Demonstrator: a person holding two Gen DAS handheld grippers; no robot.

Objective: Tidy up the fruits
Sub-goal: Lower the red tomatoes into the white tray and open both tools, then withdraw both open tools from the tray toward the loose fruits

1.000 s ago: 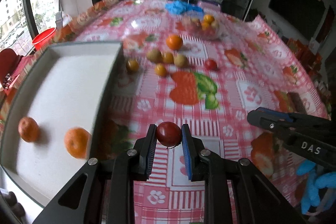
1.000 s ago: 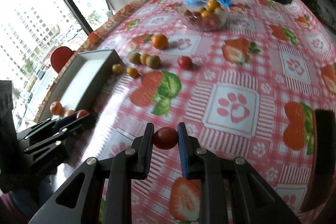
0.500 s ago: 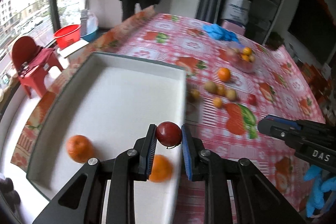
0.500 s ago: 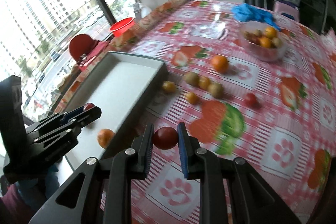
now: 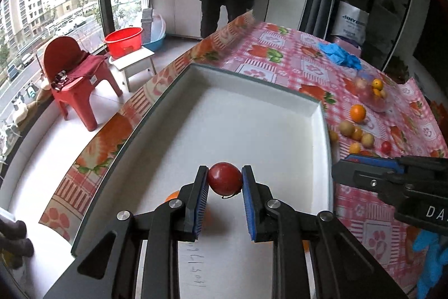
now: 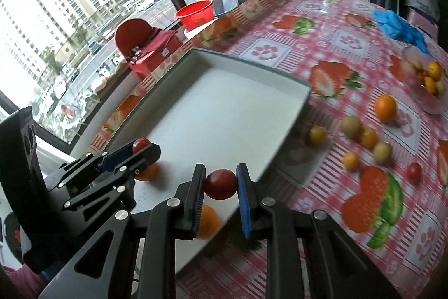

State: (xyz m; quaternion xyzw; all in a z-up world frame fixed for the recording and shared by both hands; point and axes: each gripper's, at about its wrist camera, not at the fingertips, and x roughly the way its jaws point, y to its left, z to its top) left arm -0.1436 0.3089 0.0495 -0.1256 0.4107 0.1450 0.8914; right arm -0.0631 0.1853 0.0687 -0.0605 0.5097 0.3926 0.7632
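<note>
Two dark red round tomatoes, one (image 5: 224,178) clamped in the left gripper (image 5: 225,188), one (image 6: 220,184) in the right gripper (image 6: 219,191), now hang over the white rectangular tray (image 5: 308,102) at frame centre; a second ago both were above the pink checked tablecloth (image 6: 322,46).

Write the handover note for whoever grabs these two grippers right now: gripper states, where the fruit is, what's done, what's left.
Left gripper: shut on a dark red tomato, held over the near part of the white tray.
Right gripper: shut on a second red tomato, above the tray's near right edge.
Done: two oranges lie in the tray, partly hidden behind the fingers.
Left: release both tomatoes into the tray, then fetch the loose fruit on the tablecloth: one large orange, several small yellow and greenish fruits and a small red tomato. The clear bowl at the far side holds more fruit.
</note>
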